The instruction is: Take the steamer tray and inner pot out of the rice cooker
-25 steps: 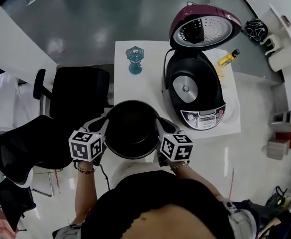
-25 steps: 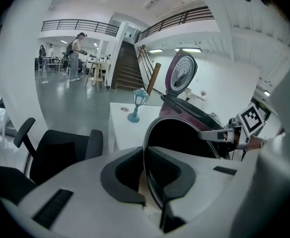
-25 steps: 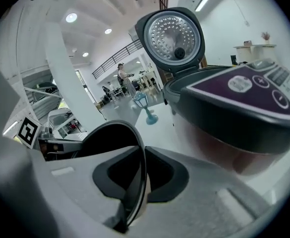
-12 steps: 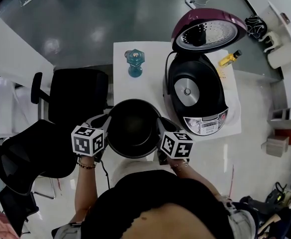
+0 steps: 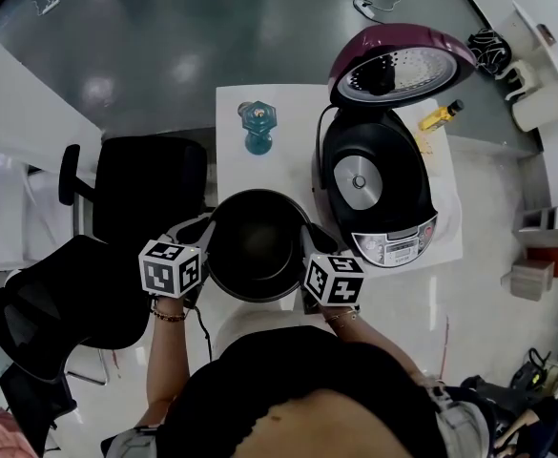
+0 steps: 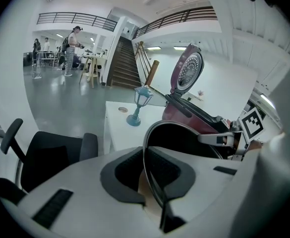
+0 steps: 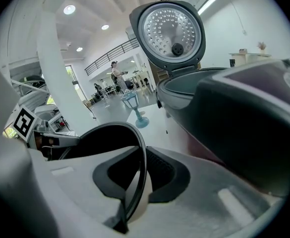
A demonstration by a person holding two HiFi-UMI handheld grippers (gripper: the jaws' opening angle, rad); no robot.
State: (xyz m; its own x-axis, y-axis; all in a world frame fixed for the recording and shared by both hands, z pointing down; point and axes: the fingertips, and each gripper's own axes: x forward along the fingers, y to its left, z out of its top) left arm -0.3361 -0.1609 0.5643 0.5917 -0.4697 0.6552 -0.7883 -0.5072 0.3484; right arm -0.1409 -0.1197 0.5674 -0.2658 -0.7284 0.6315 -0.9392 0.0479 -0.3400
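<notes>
The black inner pot (image 5: 257,246) hangs over the near left part of the white table (image 5: 279,165), held by its rim from both sides. My left gripper (image 5: 205,241) is shut on the left rim; in the left gripper view the rim (image 6: 157,133) runs between that gripper's (image 6: 147,170) pads. My right gripper (image 5: 307,243) is shut on the right rim (image 7: 137,143), which the right gripper view shows pinched in that gripper (image 7: 140,175). The rice cooker (image 5: 379,184) stands to the right with its purple lid (image 5: 398,65) up and its silver heating plate bare. No steamer tray shows.
A blue lantern ornament (image 5: 256,122) stands at the table's far left. A yellow bottle (image 5: 438,114) lies behind the cooker on the right. Two black office chairs (image 5: 150,184) (image 5: 59,294) stand left of the table, close to my left arm.
Both grippers have carried the pot a short way over the table's near end, slightly lower. Their hold on the rim is unchanged.
</notes>
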